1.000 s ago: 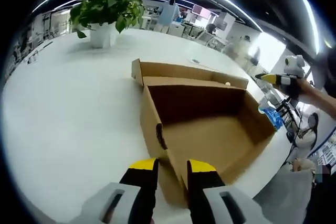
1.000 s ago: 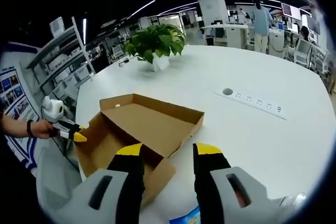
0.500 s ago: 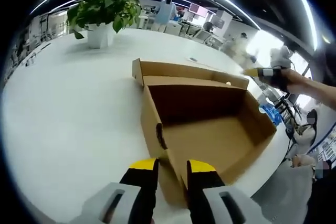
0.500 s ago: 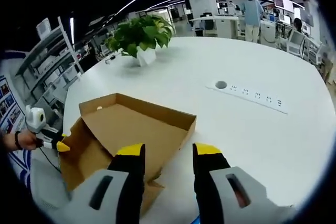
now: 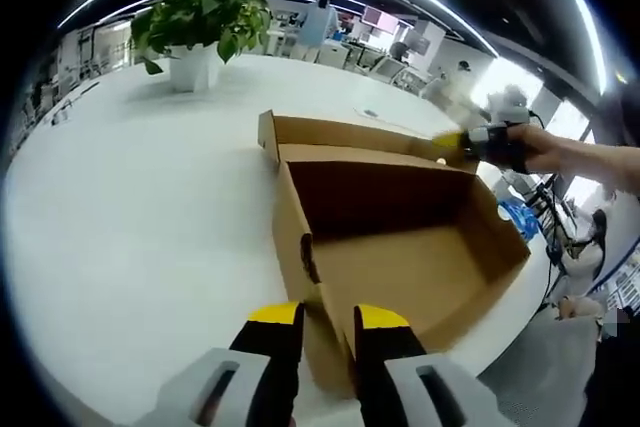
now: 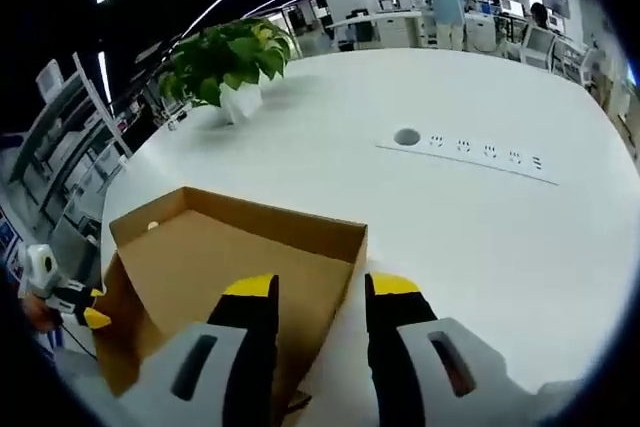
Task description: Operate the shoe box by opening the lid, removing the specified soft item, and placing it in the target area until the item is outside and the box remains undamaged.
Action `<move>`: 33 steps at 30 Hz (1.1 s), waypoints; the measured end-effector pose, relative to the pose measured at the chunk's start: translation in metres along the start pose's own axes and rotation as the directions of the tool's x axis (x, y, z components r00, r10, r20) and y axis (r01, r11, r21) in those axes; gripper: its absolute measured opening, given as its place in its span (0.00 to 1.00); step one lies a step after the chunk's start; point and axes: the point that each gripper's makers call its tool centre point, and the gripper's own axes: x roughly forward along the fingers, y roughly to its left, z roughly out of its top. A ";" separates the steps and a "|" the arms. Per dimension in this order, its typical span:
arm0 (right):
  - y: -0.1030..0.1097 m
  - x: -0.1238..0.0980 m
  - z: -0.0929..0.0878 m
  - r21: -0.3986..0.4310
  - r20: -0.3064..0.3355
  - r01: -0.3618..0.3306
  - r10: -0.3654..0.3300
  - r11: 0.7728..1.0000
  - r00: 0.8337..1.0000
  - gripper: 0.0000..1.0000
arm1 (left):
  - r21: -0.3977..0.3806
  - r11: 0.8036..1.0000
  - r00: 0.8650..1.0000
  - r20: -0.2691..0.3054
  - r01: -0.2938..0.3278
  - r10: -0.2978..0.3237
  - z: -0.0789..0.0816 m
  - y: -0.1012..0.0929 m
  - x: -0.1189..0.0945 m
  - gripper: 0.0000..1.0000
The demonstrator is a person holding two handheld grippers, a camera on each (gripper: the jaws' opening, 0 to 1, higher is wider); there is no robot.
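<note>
**Both grippers at the open box**

My left gripper (image 5: 326,319) sits at the near corner of the box (image 5: 400,247), its fingers (image 5: 278,322) a narrow gap apart with the corner wall standing between them; I cannot tell whether they press on the cardboard. The box rests open on the white bench (image 5: 120,207), its inside brown and bare, the lid (image 6: 240,267) folded back flat beyond it. My right gripper (image 6: 312,292) hovers over the lid's edge, fingers (image 6: 392,292) apart and holding nothing. In the left gripper view it (image 5: 462,140) shows at the far wall of the box, held in my hand (image 5: 545,150). A potted plant (image 5: 200,22) stands well beyond the box.

Half a second ago my right gripper was out past the far corner; it has since come in over the lid. The left has stayed at its corner.
</note>
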 end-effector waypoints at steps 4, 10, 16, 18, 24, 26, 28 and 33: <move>0.000 0.001 -0.002 0.064 0.003 0.023 -0.024 0.998 1.000 0.28 | -0.007 1.000 1.000 0.002 0.000 0.000 0.001 0.002 0.001 0.19; -0.001 0.003 -0.009 0.058 -0.031 0.056 -0.055 0.997 0.998 0.20 | -0.004 1.000 1.000 0.001 0.001 -0.001 0.000 0.003 0.002 0.19; -0.002 -0.002 -0.017 0.036 -0.065 0.101 -0.098 0.994 0.993 0.11 | 0.048 0.999 1.000 -0.014 -0.002 0.003 -0.003 0.000 0.003 0.19; -0.004 -0.005 -0.017 0.016 -0.072 0.123 -0.121 0.992 0.990 0.09 | 0.059 0.998 1.000 -0.018 -0.002 0.003 -0.004 -0.003 0.004 0.19; -0.013 -0.010 -0.007 0.007 -0.058 0.163 -0.162 0.987 0.985 0.05 | 0.068 0.998 1.000 -0.024 -0.007 0.009 -0.004 -0.004 0.004 0.19; -0.013 -0.012 -0.004 0.008 -0.053 0.167 -0.166 0.986 0.985 0.05 | 0.071 0.997 1.000 -0.026 -0.009 0.010 -0.004 -0.004 0.004 0.19; -0.014 -0.016 0.001 0.010 -0.042 0.173 -0.172 0.985 0.984 0.04 | 0.069 0.998 0.999 -0.028 -0.014 0.016 -0.004 -0.003 0.005 0.19; -0.016 -0.023 0.013 0.027 -0.009 0.186 -0.186 0.982 0.982 0.03 | 0.084 0.996 0.998 -0.037 -0.042 0.045 -0.003 -0.003 0.006 0.18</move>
